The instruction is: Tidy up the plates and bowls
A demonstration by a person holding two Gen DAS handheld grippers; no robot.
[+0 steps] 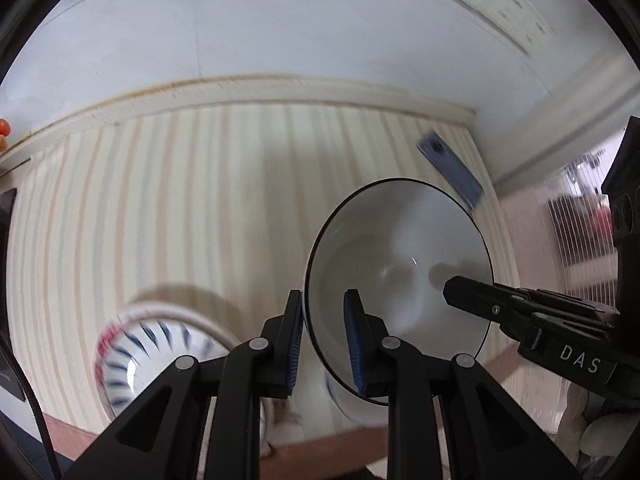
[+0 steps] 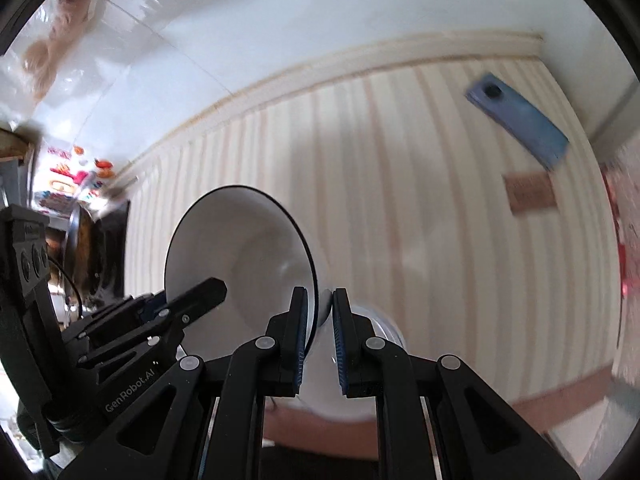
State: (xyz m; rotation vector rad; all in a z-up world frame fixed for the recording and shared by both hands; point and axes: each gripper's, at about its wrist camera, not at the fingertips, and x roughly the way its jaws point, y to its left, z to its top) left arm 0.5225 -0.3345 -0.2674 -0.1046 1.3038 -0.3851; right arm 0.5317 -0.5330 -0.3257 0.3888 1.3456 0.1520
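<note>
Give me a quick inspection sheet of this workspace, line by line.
Surface: striped table covering, bare in the middle.
Job's things: white bowl with dark rim, held tilted above the table by both grippers; blue-patterned bowl resting on the table at near left.
Clutter: blue phone at the far corner; brown card nearby.
Grippers: left gripper fingers straddle the white bowl's rim; right gripper pinches the opposite rim.
Cables: dark cable at the left edge.
Surroundings: white wall behind, wall sockets upper right.
</note>
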